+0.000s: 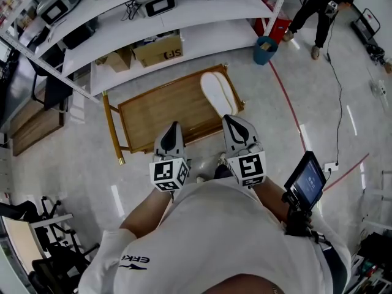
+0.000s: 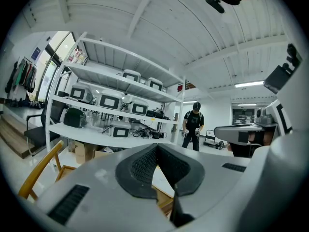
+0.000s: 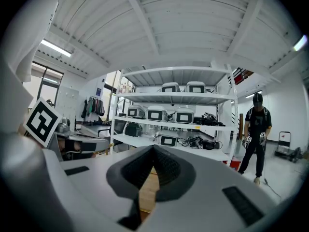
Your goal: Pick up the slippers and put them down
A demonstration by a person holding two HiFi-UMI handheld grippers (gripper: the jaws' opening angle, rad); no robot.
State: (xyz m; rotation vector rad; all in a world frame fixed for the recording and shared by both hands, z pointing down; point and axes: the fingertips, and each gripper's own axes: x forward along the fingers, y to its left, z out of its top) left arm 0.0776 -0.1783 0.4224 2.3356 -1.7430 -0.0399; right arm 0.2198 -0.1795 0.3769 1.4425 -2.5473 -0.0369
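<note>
Standing over a low wooden worktop (image 1: 159, 112), the person holds both tools out in front at about waist height, aimed toward 12 o'clock.

The left gripper (image 1: 173, 127) hangs over the worktop's near edge at about 6 o'clock. Its fingers are clenched tip to tip with nothing between them. Its own view looks out at the shelving rather than down, so I judge it is being carried and is not working on anything.

The worktop's middle is bare wood. One white slipper (image 1: 217, 94) lies flat at its 2 o'clock corner, running lengthwise from 11 to 5 o'clock, close to the far rail. I can see no second slipper. It rests squarely on the wood, apart from both tools.

The right gripper (image 1: 229, 119) has its tip just at the slipper's near end. Its fingers are also clenched on nothing, and I cannot tell from above whether the tip touches the slipper. To lift the slipper, I'd expect those fingers to need to part and the tool to tip downward.

A small screen (image 1: 308, 181) sits at the person's right side, at 4 o'clock. White shelving (image 1: 153, 32) runs along the 12 o'clock side. A blue bin (image 1: 264, 49) and another person (image 1: 318, 5) stand well off at 1 o'clock.
</note>
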